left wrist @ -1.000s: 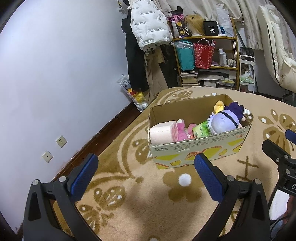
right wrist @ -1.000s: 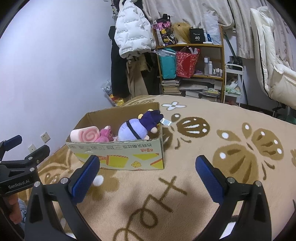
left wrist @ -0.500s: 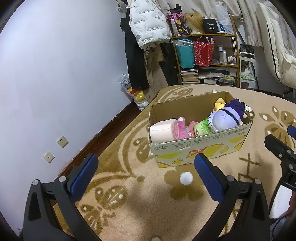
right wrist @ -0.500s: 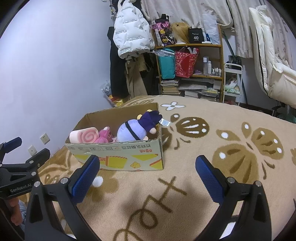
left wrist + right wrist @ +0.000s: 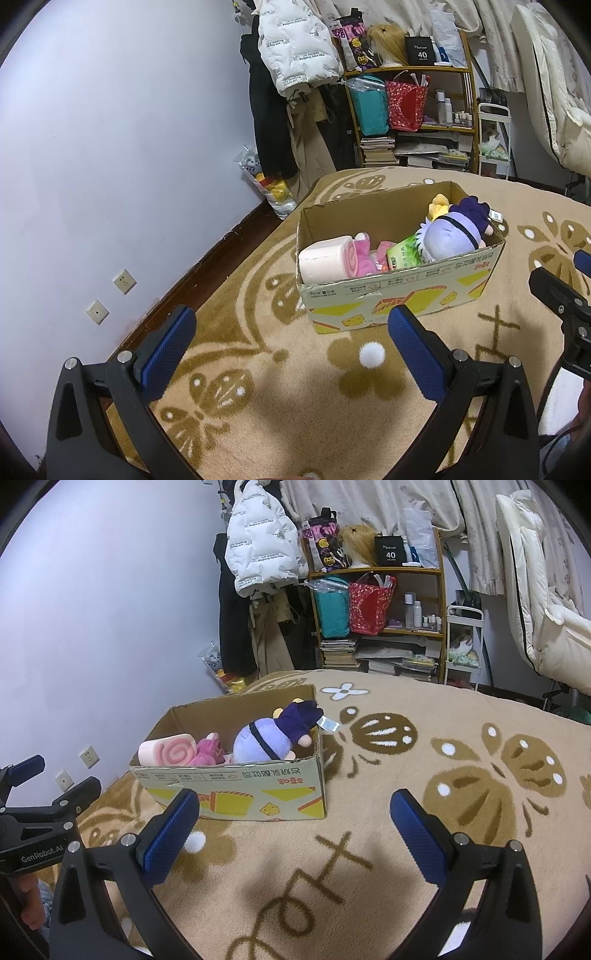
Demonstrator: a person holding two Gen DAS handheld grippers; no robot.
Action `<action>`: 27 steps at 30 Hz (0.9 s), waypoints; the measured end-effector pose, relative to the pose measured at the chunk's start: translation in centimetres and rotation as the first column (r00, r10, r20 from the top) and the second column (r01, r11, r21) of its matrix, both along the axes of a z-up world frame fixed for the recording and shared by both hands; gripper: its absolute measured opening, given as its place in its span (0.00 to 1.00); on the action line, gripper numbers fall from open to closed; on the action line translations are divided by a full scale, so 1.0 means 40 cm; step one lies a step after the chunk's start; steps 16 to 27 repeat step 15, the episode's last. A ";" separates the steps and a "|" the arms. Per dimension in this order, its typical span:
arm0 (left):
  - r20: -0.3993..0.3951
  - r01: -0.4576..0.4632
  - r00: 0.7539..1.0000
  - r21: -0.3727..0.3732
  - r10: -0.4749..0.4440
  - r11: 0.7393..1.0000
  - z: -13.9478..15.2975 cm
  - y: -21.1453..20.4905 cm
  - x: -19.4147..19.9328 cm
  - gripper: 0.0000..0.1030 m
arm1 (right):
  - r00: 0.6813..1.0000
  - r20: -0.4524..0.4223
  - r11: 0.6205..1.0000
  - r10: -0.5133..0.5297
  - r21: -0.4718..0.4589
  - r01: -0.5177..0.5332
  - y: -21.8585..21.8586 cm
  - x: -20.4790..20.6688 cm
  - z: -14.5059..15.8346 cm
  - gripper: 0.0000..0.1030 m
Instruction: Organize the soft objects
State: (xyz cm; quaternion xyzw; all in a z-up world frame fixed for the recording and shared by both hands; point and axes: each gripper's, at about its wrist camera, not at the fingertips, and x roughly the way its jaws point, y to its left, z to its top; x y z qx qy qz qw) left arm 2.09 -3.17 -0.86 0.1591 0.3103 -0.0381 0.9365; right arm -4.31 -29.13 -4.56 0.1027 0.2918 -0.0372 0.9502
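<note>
A cardboard box (image 5: 406, 295) (image 5: 236, 790) stands on a beige patterned blanket. It holds a pink swirl-roll cushion (image 5: 327, 258) (image 5: 168, 751), a pink plush (image 5: 364, 254) (image 5: 208, 751), a green packet (image 5: 404, 254) and a purple plush doll (image 5: 454, 236) (image 5: 273, 738). My left gripper (image 5: 291, 347) is open and empty, held above the blanket in front of the box. My right gripper (image 5: 295, 827) is open and empty, in front of the box and to its right. The right gripper's finger shows at the right edge of the left wrist view (image 5: 557, 299), and the left gripper shows at the left of the right wrist view (image 5: 40, 812).
The blanket (image 5: 443, 775) covers a raised surface. A wall with sockets (image 5: 123, 280) is to the left. Behind are hanging coats (image 5: 291, 55), a cluttered shelf (image 5: 380, 602) and white bedding (image 5: 535, 590) at the right.
Both views have shifted slightly, with the box a little farther away in each. Both grippers stay open and empty.
</note>
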 end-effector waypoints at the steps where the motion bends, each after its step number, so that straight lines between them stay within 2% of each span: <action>1: 0.000 0.001 1.000 -0.001 -0.001 1.000 0.000 0.000 0.000 1.00 | 1.000 -0.001 1.000 0.001 0.000 -0.001 0.000 0.000 0.000 1.00; 27: -0.011 0.002 1.000 0.003 -0.002 1.000 -0.003 0.000 -0.001 1.00 | 1.000 0.000 1.000 -0.003 -0.002 0.003 0.010 0.000 0.000 1.00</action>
